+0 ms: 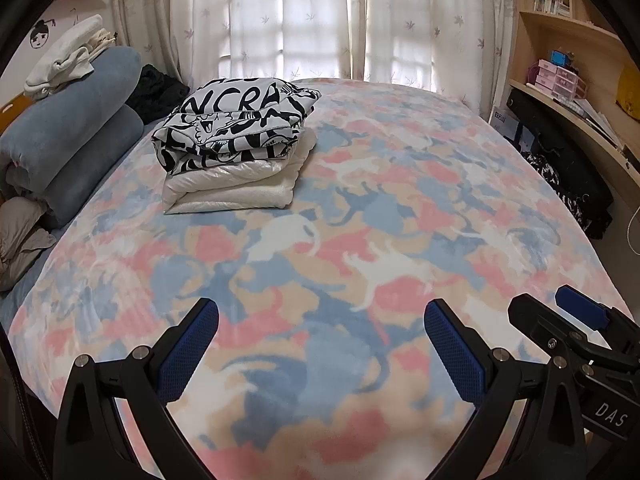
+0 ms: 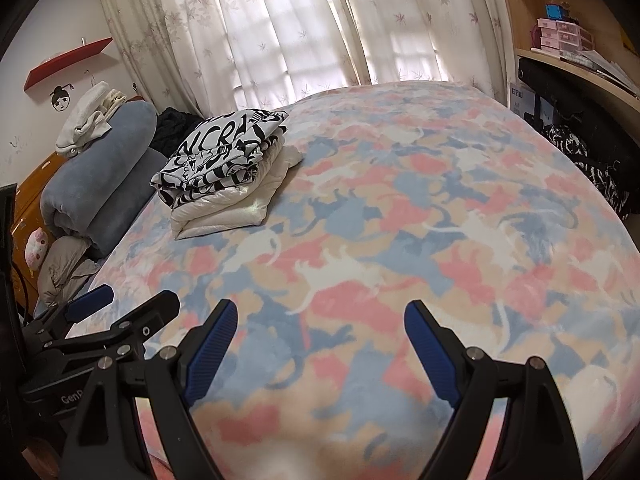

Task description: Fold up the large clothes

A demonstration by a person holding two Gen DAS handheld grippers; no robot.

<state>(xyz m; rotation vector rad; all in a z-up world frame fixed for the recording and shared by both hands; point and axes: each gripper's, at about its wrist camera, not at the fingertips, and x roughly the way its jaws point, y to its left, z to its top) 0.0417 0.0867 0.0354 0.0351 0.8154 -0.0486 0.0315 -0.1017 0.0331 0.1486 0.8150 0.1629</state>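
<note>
Hovering low over the bed (image 1: pixel 400 184), the left gripper (image 1: pixel 320 344) has its blue-padded fingers (image 1: pixel 188 356) spread wide apart with nothing between them. The right gripper (image 2: pixel 320 344) sits just beside it, fingers (image 2: pixel 210 354) likewise apart and empty; each shows at the edge of the other's view.

Well ahead of both sets of fingers, and off to their left, lies the folded stack: a black-and-white printed top (image 1: pixel 236 124) resting squarely on a white puffy jacket (image 1: pixel 232 188). Both are folded into rough rectangles. The stack's long axis runs across the bed, roughly side to side as seen past the left fingers, and angled away to the right from the right-hand view. The folded edges of the jacket face the fingers.

Left of the stack, a rolled blue blanket (image 1: pixel 68 140) lies along the bed's side with white clothes (image 1: pixel 64 60) piled on it. Curtains (image 1: pixel 300 20) hang beyond the bed's far end.
</note>
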